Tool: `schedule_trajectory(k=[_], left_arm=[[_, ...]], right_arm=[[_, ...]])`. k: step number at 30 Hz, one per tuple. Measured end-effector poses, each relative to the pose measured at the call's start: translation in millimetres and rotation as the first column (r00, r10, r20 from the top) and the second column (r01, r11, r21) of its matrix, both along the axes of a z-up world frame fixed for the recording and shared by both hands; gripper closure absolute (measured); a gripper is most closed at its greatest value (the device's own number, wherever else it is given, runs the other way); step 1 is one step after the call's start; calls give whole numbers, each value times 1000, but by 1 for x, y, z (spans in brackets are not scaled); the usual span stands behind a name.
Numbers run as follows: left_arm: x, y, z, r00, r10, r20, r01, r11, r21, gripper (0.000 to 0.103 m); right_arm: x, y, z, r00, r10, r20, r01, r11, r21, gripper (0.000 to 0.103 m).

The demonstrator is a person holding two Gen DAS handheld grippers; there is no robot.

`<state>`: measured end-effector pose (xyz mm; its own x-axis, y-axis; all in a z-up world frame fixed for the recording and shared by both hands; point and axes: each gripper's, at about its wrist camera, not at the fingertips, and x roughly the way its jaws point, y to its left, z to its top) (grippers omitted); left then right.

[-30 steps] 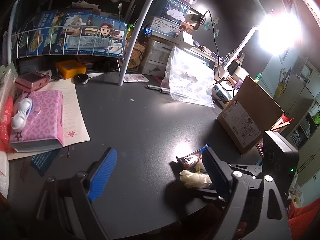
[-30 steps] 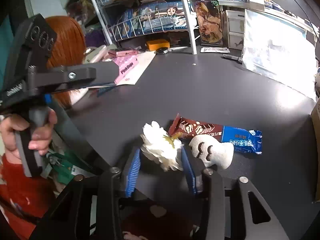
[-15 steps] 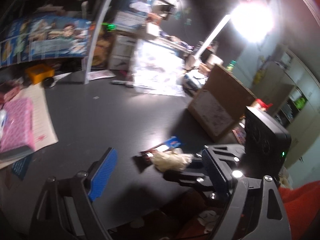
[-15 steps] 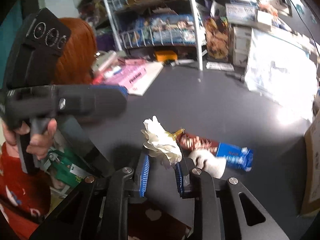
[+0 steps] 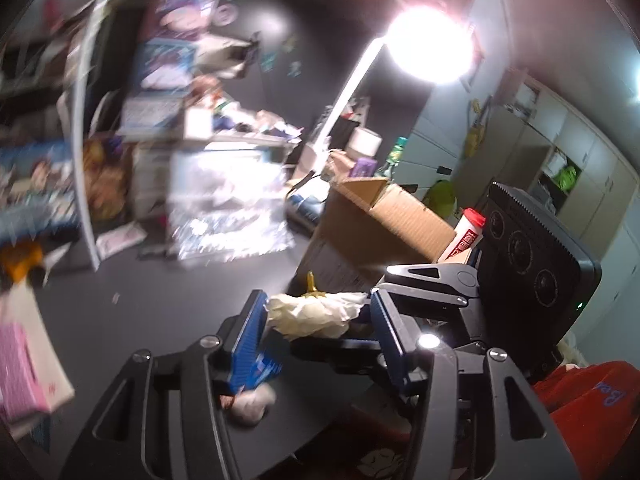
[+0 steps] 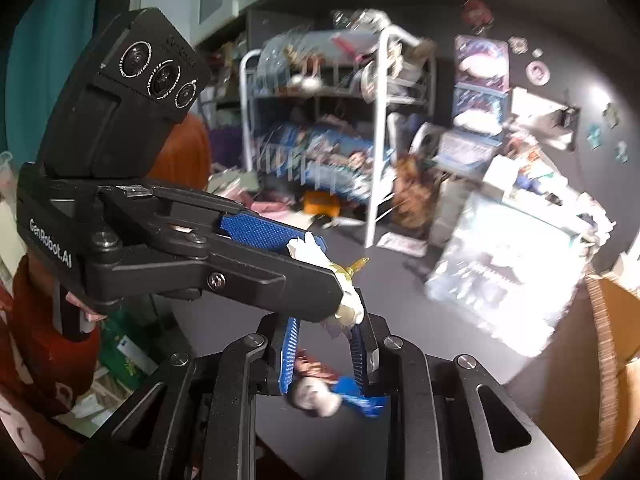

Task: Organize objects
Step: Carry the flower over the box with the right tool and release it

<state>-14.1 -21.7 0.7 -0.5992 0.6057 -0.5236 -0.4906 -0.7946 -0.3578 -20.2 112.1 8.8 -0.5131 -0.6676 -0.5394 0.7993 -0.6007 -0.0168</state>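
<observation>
White artificial flower, mid-air at frame centre, pinched at its base by the right gripper, jaws clamped on it. The left gripper brackets the bloom, jaws apart around the petals, not visibly squeezing. Below, on the dark desk, lie a white figurine and snack wrapper. Risk: closing on soft petals may crush them, or the handover slips.

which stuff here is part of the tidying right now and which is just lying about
In play:
white flower
left gripper
right gripper
cardboard box

Lying about:
blue snack wrapper
small white figure
pink book
wire rack
</observation>
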Motion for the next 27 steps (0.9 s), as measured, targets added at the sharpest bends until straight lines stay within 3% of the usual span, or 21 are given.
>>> schedule_trajectory(k=[8,16,21,22,24,25,26,27], left_arm=[[-48,81,33,993,-112,-30,111,993,-40,69],[-95,156,35,977,-214,20,215,975,-50,70],[-112,179,29,970,-237,53,240,969,-63,70],[-115,181,28,970,-236,55,240,968,-68,67],[-117,183,29,974,-222,51,225,971,-75,47],[-117,182,31,977,-209,39,211,975,-74,31],[-116,180,32,979,-203,30,205,976,-71,27],[-116,179,34,979,-203,25,204,977,-68,27]], right_arm=[[-27,87,33,988,-149,-42,148,989,-18,85],[-59,158,36,966,-258,18,258,966,17,85],[-77,180,31,958,-276,73,274,961,38,82],[-80,182,30,957,-279,83,276,960,45,82],[-83,185,28,952,-290,100,285,957,62,68],[-85,188,27,947,-302,105,297,953,66,56],[-86,190,27,943,-316,105,310,948,70,49],[-87,192,27,939,-329,102,323,944,72,49]])
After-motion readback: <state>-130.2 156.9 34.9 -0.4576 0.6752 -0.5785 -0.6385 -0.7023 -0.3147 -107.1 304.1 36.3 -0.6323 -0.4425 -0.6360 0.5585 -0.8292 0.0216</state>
